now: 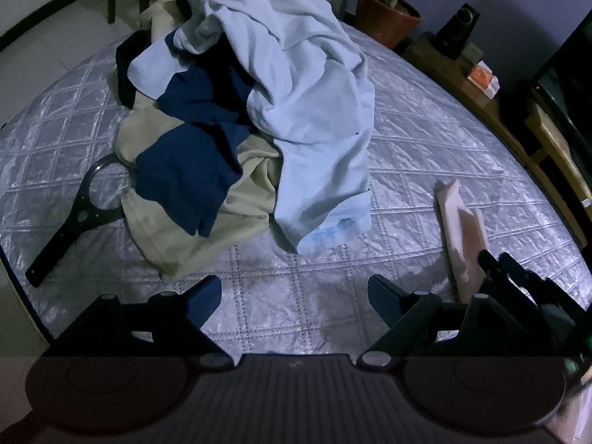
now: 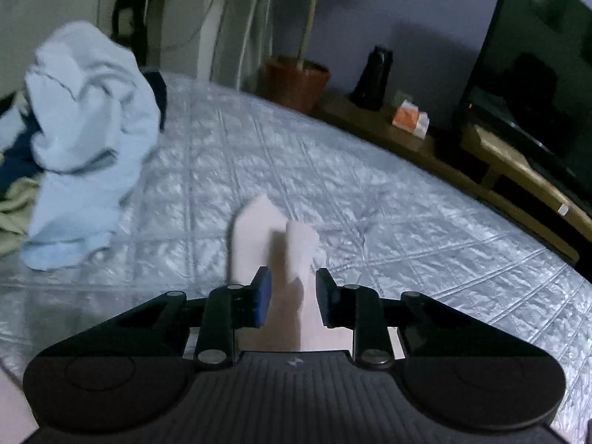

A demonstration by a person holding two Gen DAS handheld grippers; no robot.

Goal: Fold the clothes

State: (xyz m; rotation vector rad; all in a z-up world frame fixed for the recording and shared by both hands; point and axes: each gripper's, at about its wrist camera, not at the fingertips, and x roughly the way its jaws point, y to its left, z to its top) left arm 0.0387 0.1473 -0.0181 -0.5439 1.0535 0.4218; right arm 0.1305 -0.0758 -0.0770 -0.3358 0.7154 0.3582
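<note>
A heap of clothes lies on the quilted mattress (image 1: 425, 155): a light blue garment (image 1: 296, 92) on top, a dark blue one (image 1: 192, 155) and a beige one (image 1: 207, 218) below. My left gripper (image 1: 294, 298) is open and empty, above bare mattress just in front of the heap. A pale pink folded garment (image 2: 266, 236) lies on the mattress (image 2: 370, 203) in the right wrist view. My right gripper (image 2: 292, 296) is partly closed around its near end, jaws either side of the cloth. The pink garment (image 1: 462, 229) and right gripper (image 1: 492, 262) also show in the left wrist view.
A black flat tool with a ring (image 1: 81, 207) lies left of the heap. A terracotta plant pot (image 1: 388, 14) stands behind the bed. A wooden bench (image 2: 425, 148) with an orange box (image 2: 409, 118) and a dark TV (image 2: 536, 85) runs along the right edge.
</note>
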